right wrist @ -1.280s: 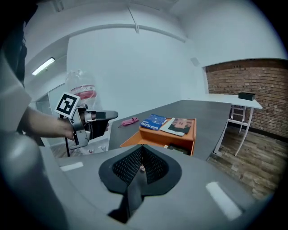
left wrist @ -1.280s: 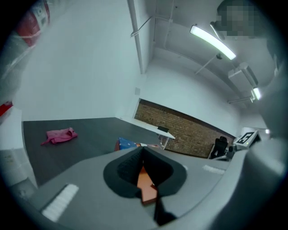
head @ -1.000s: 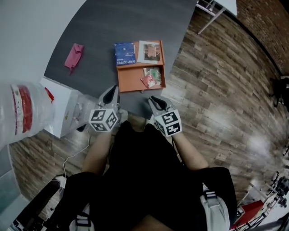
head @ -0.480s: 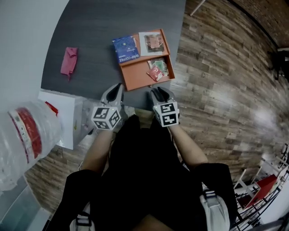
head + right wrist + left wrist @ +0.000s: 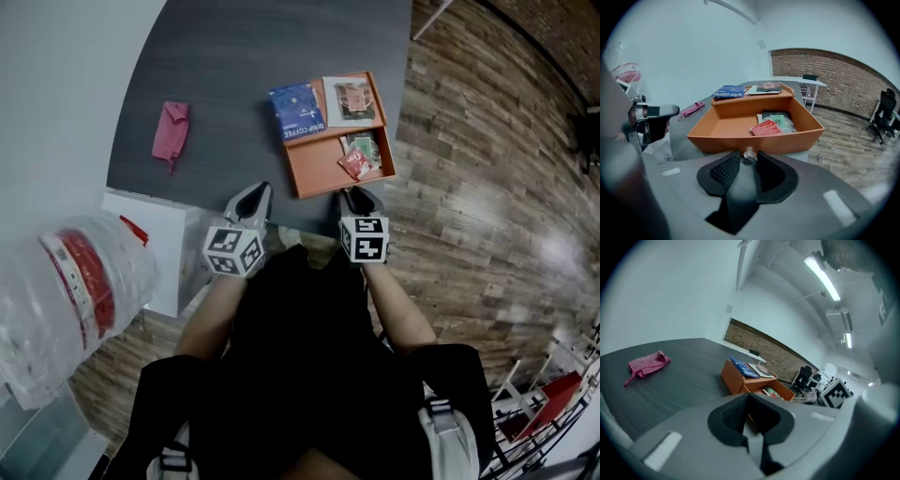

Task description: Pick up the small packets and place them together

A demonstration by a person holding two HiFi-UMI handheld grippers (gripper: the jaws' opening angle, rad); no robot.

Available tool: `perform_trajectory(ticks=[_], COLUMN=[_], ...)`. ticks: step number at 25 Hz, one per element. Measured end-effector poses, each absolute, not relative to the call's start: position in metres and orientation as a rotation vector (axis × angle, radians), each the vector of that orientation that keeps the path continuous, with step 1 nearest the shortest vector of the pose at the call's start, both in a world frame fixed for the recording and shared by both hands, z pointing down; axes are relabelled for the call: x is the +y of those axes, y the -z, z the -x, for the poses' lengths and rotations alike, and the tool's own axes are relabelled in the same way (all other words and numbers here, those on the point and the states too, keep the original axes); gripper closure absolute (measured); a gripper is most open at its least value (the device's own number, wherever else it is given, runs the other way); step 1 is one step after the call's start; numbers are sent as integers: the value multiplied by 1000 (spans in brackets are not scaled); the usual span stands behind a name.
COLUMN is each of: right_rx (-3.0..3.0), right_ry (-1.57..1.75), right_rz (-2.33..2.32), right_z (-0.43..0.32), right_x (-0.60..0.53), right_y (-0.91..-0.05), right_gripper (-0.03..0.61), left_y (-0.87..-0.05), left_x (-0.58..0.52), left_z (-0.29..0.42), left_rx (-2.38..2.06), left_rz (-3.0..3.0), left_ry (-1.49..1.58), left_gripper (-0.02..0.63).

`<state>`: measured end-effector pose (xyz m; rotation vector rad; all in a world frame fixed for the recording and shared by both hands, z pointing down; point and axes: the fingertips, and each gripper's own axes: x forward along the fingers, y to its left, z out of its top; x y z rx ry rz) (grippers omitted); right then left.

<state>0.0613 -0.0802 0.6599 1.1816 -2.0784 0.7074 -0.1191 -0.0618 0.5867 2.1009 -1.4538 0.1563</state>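
Your right gripper has its 2 jaws a little apart, and they have just been closing a bit. Nothing sits between the pads. A tiny clear knob shows right past the tips, in line with the gap. It seems to sit on the front wall of the orange tray, but I cannot tell if the tips touch it.

Your left gripper has its jaws pressed together with nothing in them. It hangs at the near edge of the dark table, left of the tray.

The small packets, 1 red and the rest green, lie in the right half of the tray's low part. They touch and partly cover each other. A blue packet and a pale one lie side by side on the tray's raised back shelf. A pink cloth lies well apart, far to the left.

I think you are lining up on the tray's front. The heap fits 2 stories: packets waiting to be lifted out and gathered, or packets already put together here. A reach for the heap would have to come over the front wall. The packets are thin and flat, so a tip would need to catch an edge.
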Motion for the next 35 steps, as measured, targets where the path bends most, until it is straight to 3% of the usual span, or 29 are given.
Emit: perform_trajectory(ticks=[14,35], right_rx=[-2163,-2698], right_ry=[-651,-305], right_rz=[-1335,-1237], right_z=[-83,-179], right_x=[-74,-56], right_y=[-623,-469], right_gripper=[463,575], left_y=[-563,-439], left_x=[-56,10], left_z=[116,60], left_rx=[-1476,-1922], left_rz=[-2216,-2296], left_ry=[-85,100], left_gripper=[614,614])
